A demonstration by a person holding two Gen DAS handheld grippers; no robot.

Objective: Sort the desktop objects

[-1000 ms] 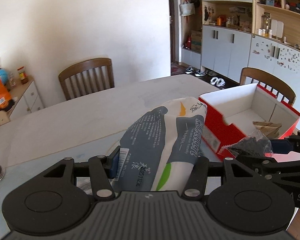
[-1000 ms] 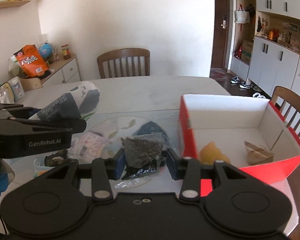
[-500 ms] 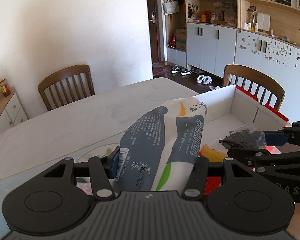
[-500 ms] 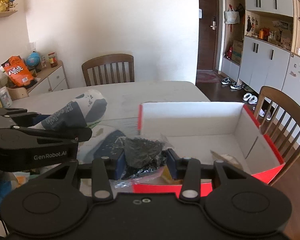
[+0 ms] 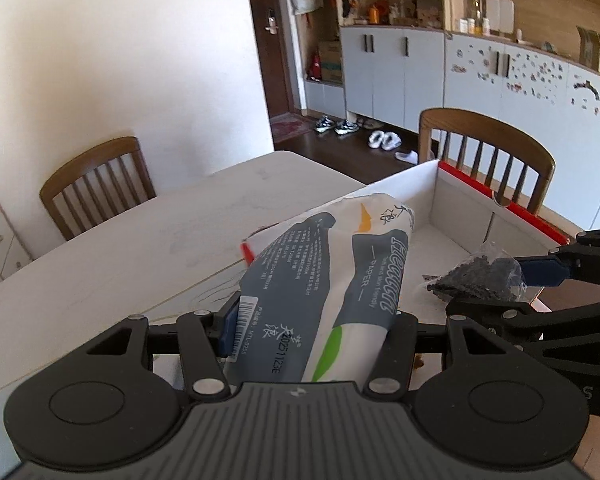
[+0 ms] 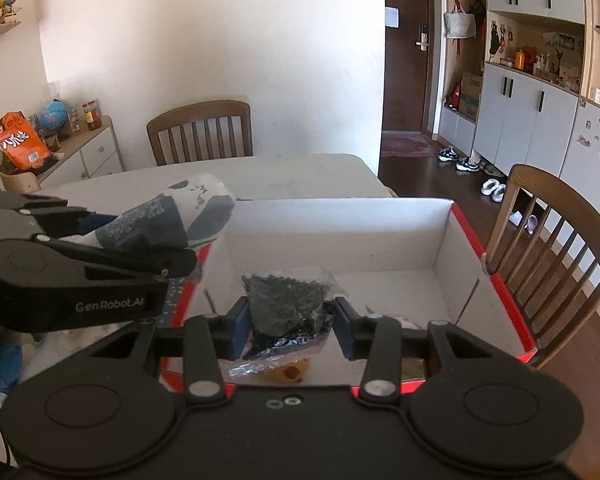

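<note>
My left gripper (image 5: pixel 312 328) is shut on a grey and white tissue pack (image 5: pixel 328 276), which sticks out over the near left rim of the red box (image 5: pixel 540 226). In the right wrist view the same tissue pack (image 6: pixel 172 220) hangs at the box's left wall. My right gripper (image 6: pixel 287 326) is shut on a clear bag of dark bits (image 6: pixel 288 304) and holds it above the white inside of the red box (image 6: pixel 500 292). That bag (image 5: pixel 480 276) shows at the right of the left wrist view, over the box floor. A yellow item (image 6: pixel 288 372) lies in the box below the bag, mostly hidden.
The box stands on a pale table (image 5: pixel 140 252). One wooden chair (image 6: pixel 556 252) is right beside the box's right wall and another wooden chair (image 6: pixel 200 132) stands at the far side. A low cabinet (image 6: pixel 80 152) with snacks is at the left. Cupboards line the right wall.
Both grippers have moved right with their loads. The dark bag, earlier over the table left of the box, now hangs over the box's inside; the tissue pack now reaches over the box's left rim.
</note>
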